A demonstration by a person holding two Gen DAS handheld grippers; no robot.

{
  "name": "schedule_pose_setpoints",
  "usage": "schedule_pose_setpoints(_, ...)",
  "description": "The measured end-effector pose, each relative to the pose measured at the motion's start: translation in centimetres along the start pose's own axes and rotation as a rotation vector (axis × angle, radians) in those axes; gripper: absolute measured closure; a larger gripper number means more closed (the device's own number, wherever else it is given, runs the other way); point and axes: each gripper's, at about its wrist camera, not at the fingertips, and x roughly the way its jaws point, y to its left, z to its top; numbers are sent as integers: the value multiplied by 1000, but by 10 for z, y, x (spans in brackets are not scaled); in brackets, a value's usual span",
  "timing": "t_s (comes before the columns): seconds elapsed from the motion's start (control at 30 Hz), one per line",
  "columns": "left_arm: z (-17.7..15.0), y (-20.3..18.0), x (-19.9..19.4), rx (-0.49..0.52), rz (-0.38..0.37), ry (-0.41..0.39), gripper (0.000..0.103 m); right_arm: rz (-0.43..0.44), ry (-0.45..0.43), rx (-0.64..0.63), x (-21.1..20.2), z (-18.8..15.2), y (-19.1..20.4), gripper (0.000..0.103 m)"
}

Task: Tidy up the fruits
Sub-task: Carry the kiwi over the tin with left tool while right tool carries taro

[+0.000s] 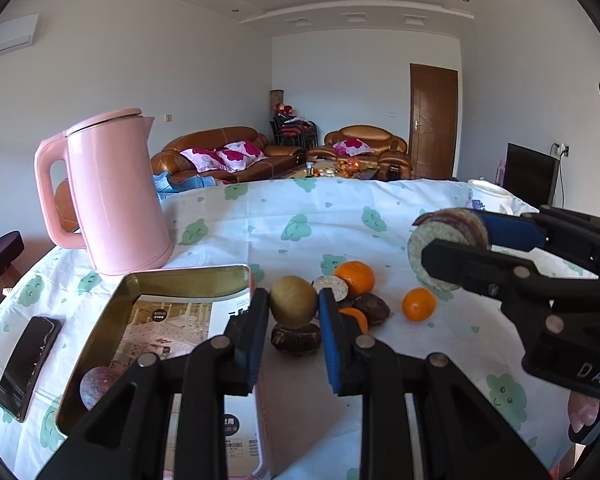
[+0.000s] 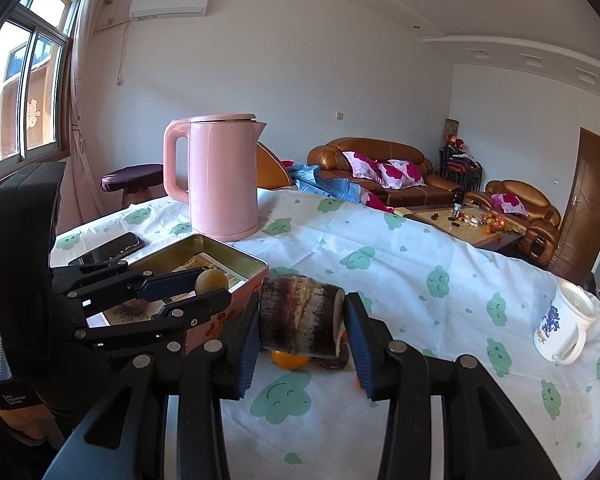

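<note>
left claw (image 1: 293, 312) is clenched on a yellow-green round fruit (image 1: 293, 301), right claw (image 2: 302, 322) on a dark sugarcane chunk (image 2: 300, 316) whose long axis runs across its pads, both held above the bench (image 1: 340, 216). the open tin box (image 1: 140, 292) lies just left of the left claw, which is the nearer one; oranges (image 1: 419, 304) and dark fruits sit loose ahead. readable writing: "das" on the right claw body; the tin's leaflet print is too small.
</note>
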Motion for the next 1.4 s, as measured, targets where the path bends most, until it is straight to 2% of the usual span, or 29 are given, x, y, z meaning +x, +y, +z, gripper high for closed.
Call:
schedule_pose_setpoints(0.77,-5,56,-1,-77,106,26,76,116,-13,-80,42,32,50,61)
schedule_pose_setpoints(1.4,-11,108,8,-159,166,64,76,172,37,-99,80,27,80,61)
